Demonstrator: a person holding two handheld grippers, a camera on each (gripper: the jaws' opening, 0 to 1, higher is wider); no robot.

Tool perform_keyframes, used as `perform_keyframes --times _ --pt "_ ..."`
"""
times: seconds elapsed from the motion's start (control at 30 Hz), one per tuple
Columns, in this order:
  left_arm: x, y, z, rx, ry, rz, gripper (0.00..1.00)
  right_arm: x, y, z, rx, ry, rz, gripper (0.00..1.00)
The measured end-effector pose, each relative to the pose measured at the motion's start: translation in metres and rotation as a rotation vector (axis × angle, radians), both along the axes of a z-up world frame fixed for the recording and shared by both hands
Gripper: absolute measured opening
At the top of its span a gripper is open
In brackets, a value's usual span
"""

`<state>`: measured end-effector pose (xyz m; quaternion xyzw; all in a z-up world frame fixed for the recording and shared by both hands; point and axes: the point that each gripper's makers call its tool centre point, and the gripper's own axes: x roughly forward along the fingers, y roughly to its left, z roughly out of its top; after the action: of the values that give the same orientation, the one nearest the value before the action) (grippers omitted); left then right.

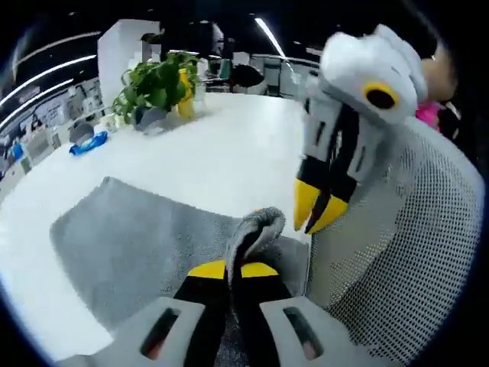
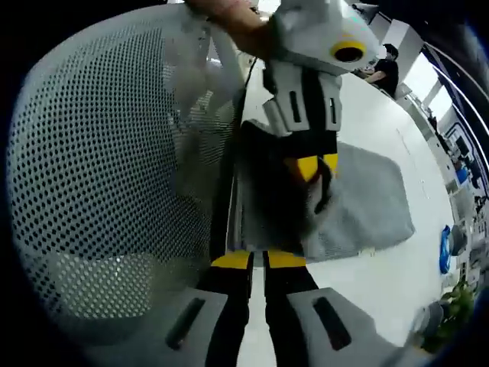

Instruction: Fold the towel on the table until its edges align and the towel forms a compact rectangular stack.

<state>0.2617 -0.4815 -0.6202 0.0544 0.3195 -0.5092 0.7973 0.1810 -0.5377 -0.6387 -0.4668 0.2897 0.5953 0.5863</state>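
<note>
While left gripper (image 1: 233, 269) pinches towel (image 1: 145, 245) corner on table (image 1: 229, 145), right gripper (image 2: 257, 260) looks clamped empty by mesh chair (image 2: 99, 168); we'd carry corner across low, match edges before letting go

Ahead of me spreads a broad white table (image 1: 229, 145), with a leafy green potted plant (image 1: 157, 86) and a crumpled blue object (image 1: 90, 144) near its far edge. A white perforated mesh chair back (image 2: 114, 176) stands beside me. Long bright ceiling strip lights (image 1: 269, 36) cross the dark room above.
</note>
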Motion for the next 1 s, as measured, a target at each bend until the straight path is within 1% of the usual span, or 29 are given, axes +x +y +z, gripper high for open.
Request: perform_keyframes --times 0.03,0.07,0.1,0.13,0.17,0.2,0.23,0.27,0.3,0.33,0.37,0.4,0.43,0.47,0.5,0.53,0.57,0.63,0.67,0.7,0.73,0.77,0.8,0.83,0.87,0.9,0.93,0.97,1.0 --pt "0.005 0.004 0.001 -0.051 0.078 0.067 0.03 0.002 -0.003 -0.004 -0.042 -0.028 0.035 0.08" --pt "0.012 0.01 0.001 -0.114 0.163 0.15 0.03 0.001 -0.005 -0.008 -0.06 -0.026 0.064 0.1" --pt "0.016 0.015 0.0 -0.146 0.209 0.192 0.03 -0.002 -0.009 -0.015 -0.098 -0.004 0.091 0.11" --pt "0.021 0.021 0.0 -0.184 0.235 0.225 0.03 -0.002 -0.009 -0.018 -0.106 -0.014 0.113 0.09" --pt "0.023 0.025 -0.002 -0.187 0.246 0.241 0.04 -0.001 -0.011 -0.022 -0.131 -0.026 0.148 0.09" --pt "0.024 0.028 -0.004 -0.174 0.243 0.248 0.04 0.002 -0.012 -0.025 -0.141 -0.047 0.156 0.09" --pt "0.024 0.031 -0.005 -0.164 0.228 0.239 0.04 0.002 -0.01 -0.027 -0.139 -0.051 0.168 0.11" --pt "0.023 0.03 -0.004 -0.164 0.228 0.241 0.04 0.001 -0.008 -0.027 -0.132 -0.047 0.177 0.09" --pt "0.022 0.028 -0.003 -0.173 0.236 0.241 0.04 0.005 0.003 -0.026 -0.081 -0.071 0.19 0.08" --pt "0.021 0.026 -0.002 -0.18 0.243 0.239 0.04 0.005 0.0 -0.028 -0.099 -0.06 0.171 0.06" --pt "0.019 0.022 -0.001 -0.184 0.236 0.229 0.04 0.005 0.001 -0.028 -0.093 -0.057 0.163 0.04" --pt "0.017 0.019 0.0 -0.182 0.221 0.206 0.04 0.007 0.005 -0.029 -0.076 -0.063 0.145 0.0" --pt "0.016 0.017 0.001 -0.177 0.205 0.183 0.04 0.011 0.008 -0.026 -0.044 -0.074 0.103 0.0" --pt "0.013 0.014 0.003 -0.173 0.169 0.143 0.04 0.006 0.013 -0.023 0.018 0.008 0.015 0.0" --pt "0.012 0.011 0.005 -0.172 0.141 0.118 0.06 0.008 0.02 -0.016 0.072 0.033 -0.041 0.0" --pt "0.009 0.007 0.009 -0.174 0.099 0.077 0.08 0.013 0.027 -0.004 0.16 0.042 -0.102 0.0" --pt "0.006 0.004 0.013 -0.176 0.069 0.042 0.12 0.016 0.032 0.006 0.205 0.061 -0.15 0.0" --pt "-0.001 -0.004 0.021 -0.165 -0.012 -0.04 0.29 0.027 0.037 0.026 0.292 0.082 -0.24 0.0" --pt "-0.009 -0.009 0.027 -0.167 -0.046 -0.101 0.36 0.033 0.038 0.034 0.337 0.118 -0.309 0.0" --pt "-0.016 -0.013 0.03 -0.164 -0.058 -0.143 0.45 0.038 0.04 0.041 0.38 0.137 -0.354 0.0" --pt "-0.019 -0.014 0.032 -0.163 -0.062 -0.16 0.51 0.042 0.041 0.044 0.401 0.142 -0.372 0.0" --pt "-0.029 -0.019 0.037 -0.158 -0.1 -0.208 0.56 0.054 0.042 0.054 0.476 0.178 -0.458 0.0" --pt "-0.035 -0.021 0.039 -0.153 -0.128 -0.252 0.61 0.058 0.042 0.058 0.513 0.203 -0.497 0.0" --pt "-0.042 -0.022 0.036 -0.108 -0.17 -0.298 0.62 0.062 0.045 0.064 0.563 0.234 -0.527 0.0" --pt "-0.04 -0.019 0.031 -0.049 -0.218 -0.298 0.62 0.067 0.043 0.066 0.576 0.23 -0.555 0.0" --pt "-0.039 -0.017 0.027 -0.016 -0.243 -0.297 0.61 0.071 0.043 0.067 0.595 0.242 -0.583 0.0" --pt "-0.036 -0.014 0.018 0.076 -0.308 -0.312 0.59 0.067 0.046 0.067 0.606 0.278 -0.577 0.0" --pt "-0.031 -0.012 0.012 0.128 -0.356 -0.316 0.51 0.067 0.047 0.067 0.609 0.284 -0.578 0.0" --pt "-0.025 -0.009 0.005 0.172 -0.385 -0.298 0.43 0.065 0.05 0.065 0.602 0.284 -0.57 0.0"
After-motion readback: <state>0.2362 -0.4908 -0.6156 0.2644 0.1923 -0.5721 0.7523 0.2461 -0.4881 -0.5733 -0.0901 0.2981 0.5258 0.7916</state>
